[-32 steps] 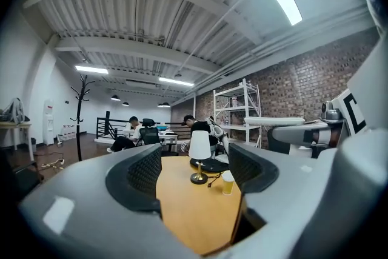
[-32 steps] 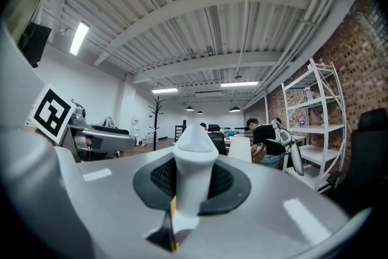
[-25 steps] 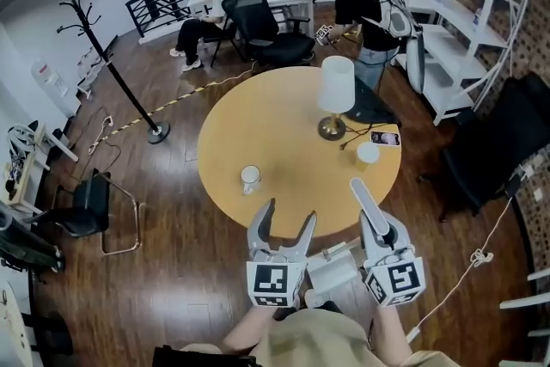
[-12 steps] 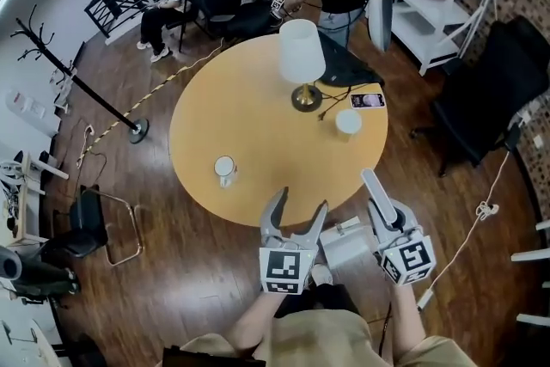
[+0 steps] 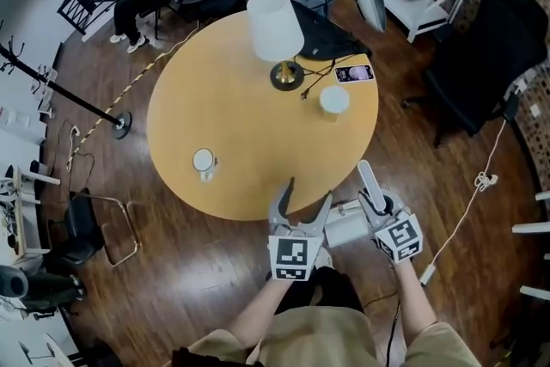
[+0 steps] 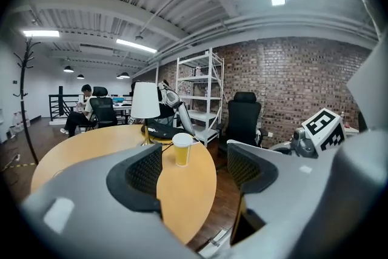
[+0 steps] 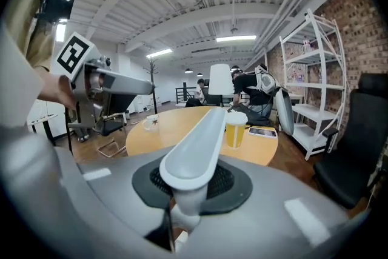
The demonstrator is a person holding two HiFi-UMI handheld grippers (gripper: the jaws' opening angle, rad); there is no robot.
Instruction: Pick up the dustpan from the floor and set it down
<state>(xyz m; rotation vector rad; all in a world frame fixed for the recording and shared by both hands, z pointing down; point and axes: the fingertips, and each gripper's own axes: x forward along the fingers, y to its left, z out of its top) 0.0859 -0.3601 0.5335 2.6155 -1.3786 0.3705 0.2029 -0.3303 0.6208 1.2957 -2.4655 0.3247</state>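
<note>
Right tongs [image 7: 188, 191] are seen closed narrow on the dustpan [image 5: 345, 228]. The grip is on the lower part of the handle [image 5: 368, 182].

- Long axis: in the head view the handle runs from the tongs towards the top of the frame and ends at the near rim of the round bench [image 5: 241, 116]. In the right gripper view it juts straight ahead, out past the pads.
- Pan body: it is seen at lower centre of the head view, just left of the right tongs and clear of the bench, with wooden floor [image 5: 198, 271] around it. Whether it touches the floor cannot be told.
- Left tongs [image 5: 305, 198]: spread wide, with nothing between the pads. They are placed just left of the pan, tips towards the bench edge.

The pick-up is judged done and the set-down is still to come. The load is carried by the right hand alone, and no help from the left is judged needed.

Surroundings:
- On the bench, well away from the pan: a lamp [image 5: 275, 26], a lidded cup [image 5: 334, 100], a mug [image 5: 204, 161] and a phone [image 5: 354, 73].
- A black chair [image 5: 481, 56] at upper right.
- A loose cable [image 5: 468, 215] on the floor to the right.

The bench rim above the handle tip and the person's own legs at the bottom of the frame are judged the closest obstructions.
</note>
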